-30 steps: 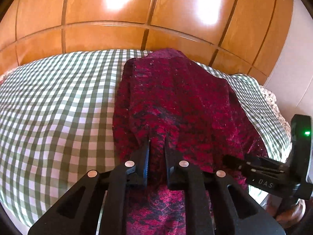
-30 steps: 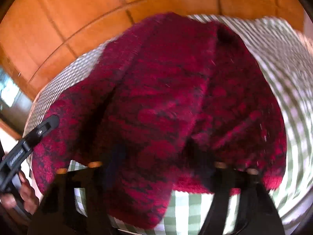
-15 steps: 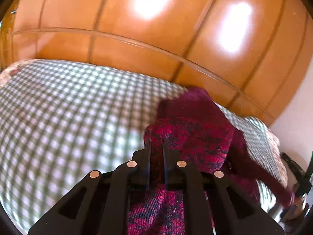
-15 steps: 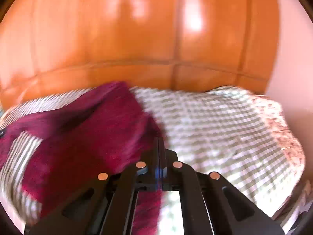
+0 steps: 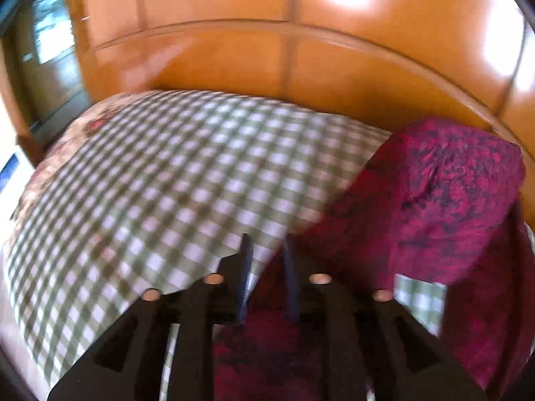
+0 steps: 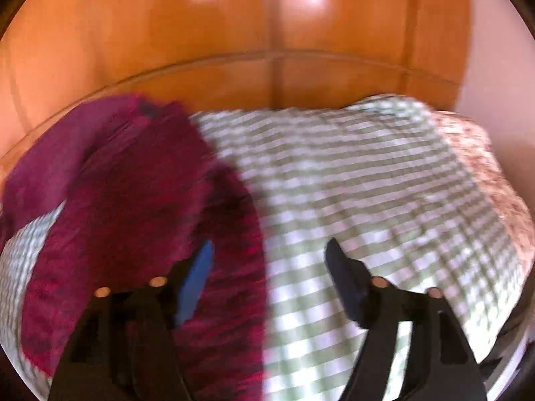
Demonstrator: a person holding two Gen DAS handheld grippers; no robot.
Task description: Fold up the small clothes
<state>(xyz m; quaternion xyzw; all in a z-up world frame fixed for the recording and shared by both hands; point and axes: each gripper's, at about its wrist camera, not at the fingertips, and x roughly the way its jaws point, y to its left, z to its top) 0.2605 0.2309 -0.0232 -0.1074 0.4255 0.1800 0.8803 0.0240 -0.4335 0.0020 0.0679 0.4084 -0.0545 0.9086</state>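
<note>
A dark red knitted sweater [image 5: 434, 200] lies bunched on the green-and-white checked bedsheet [image 5: 167, 183], filling the right side of the left wrist view. My left gripper [image 5: 267, 244] hovers over its near left edge. Its jaws are opening with a narrow gap, and red knit shows below them without being pinched. In the right wrist view the sweater [image 6: 127, 207] covers the left half of the bedsheet [image 6: 367, 183]. My right gripper [image 6: 270, 244] is opening wide above the sweater's right edge, its left finger over the knit and its right finger over the sheet. Nothing is gripped.
A glossy orange wooden panel [image 5: 301, 67] rises straight behind the bed. A floral cover [image 6: 485, 167] shows at the bed's right edge beside a pale pink wall [image 6: 495, 67]. A dark glass pane [image 5: 46, 50] stands far left.
Both grippers were shut on the sweater and have let it go. The left view has swung left, so the sweater now sits at its right. The sweater now lies on the sheet.
</note>
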